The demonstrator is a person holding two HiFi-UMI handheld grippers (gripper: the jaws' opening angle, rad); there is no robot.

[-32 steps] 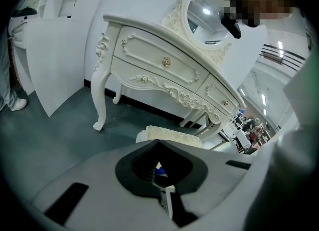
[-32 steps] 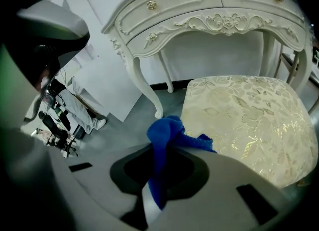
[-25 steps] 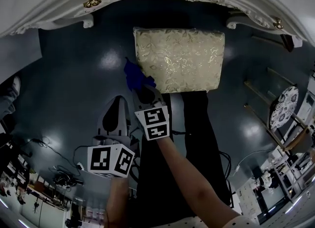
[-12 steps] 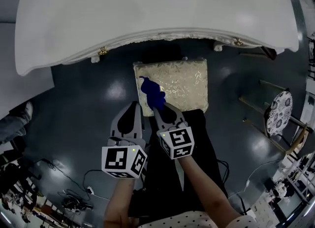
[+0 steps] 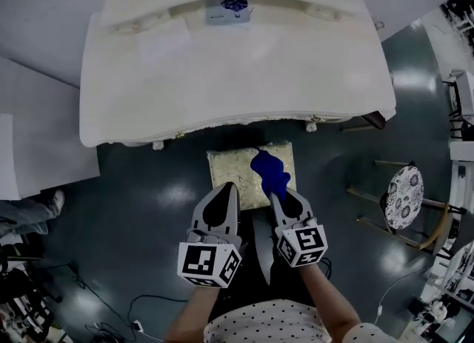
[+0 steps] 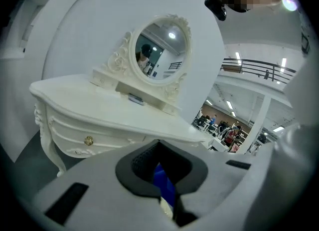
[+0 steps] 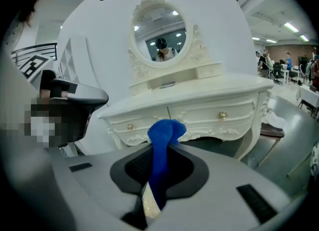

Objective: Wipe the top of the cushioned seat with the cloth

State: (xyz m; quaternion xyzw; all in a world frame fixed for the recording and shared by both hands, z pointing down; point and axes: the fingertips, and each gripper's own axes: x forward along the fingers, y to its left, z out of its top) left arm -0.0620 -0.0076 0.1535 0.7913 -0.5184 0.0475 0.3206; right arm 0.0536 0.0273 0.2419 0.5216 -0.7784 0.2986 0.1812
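Note:
The cushioned seat (image 5: 237, 172), cream with a gold leaf pattern, stands on the dark floor in front of the white dressing table (image 5: 222, 82). My right gripper (image 5: 277, 195) is shut on a blue cloth (image 5: 268, 172), which sticks up out of the jaws over the seat's right part. In the right gripper view the blue cloth (image 7: 163, 137) rises from my right gripper (image 7: 157, 177). My left gripper (image 5: 227, 187) hangs at the seat's near edge, jaws together and holding nothing. Through a gap in my left gripper (image 6: 160, 175) the cloth (image 6: 164, 187) shows beyond.
The dressing table carries an oval mirror (image 7: 159, 24) and a small box (image 5: 228, 10). A round patterned stool (image 5: 404, 192) stands to the right. Cables (image 5: 111, 312) lie on the floor at the lower left, and a person's shoe (image 5: 52, 202) shows at the left.
The head view has pulled back, so the seat looks smaller and the whole dressing table shows. My right gripper carried the cloth from the seat's left edge to its right part.

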